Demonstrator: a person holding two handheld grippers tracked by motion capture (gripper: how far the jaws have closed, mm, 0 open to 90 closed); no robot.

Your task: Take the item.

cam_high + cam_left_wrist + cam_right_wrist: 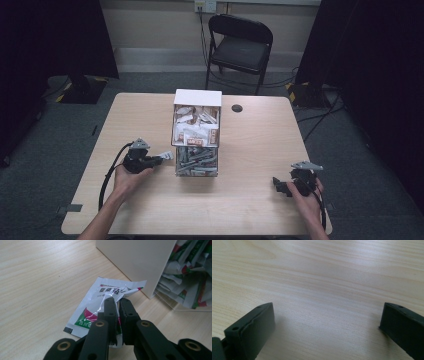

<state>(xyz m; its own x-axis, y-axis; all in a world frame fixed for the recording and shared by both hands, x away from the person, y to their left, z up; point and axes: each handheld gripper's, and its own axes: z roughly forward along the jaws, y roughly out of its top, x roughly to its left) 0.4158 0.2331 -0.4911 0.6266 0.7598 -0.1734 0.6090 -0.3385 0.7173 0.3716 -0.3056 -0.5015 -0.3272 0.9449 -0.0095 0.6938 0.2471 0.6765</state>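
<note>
A white sachet (96, 298) with green and red print lies flat on the wooden table (37, 277), right beside the white box (135, 260). My left gripper (118, 302) is shut on the sachet's near edge, and the foil crumples between the jaws. In the high view the left gripper (166, 156) points right at the box's lower left corner, with the sachet (168, 154) at its tips. The box (197, 97) holds brown-and-white packets (196, 127) in the far compartment and grey-green sachets (196, 161) in the near one. My right gripper (276, 184) rests open near the table's front right, over bare wood (327, 317).
Several more sachets (190, 277) spill from the box's open side, close to my left gripper. A dark round cable hole (237, 108) sits in the table right of the box. A black folding chair (240, 45) stands beyond the far edge.
</note>
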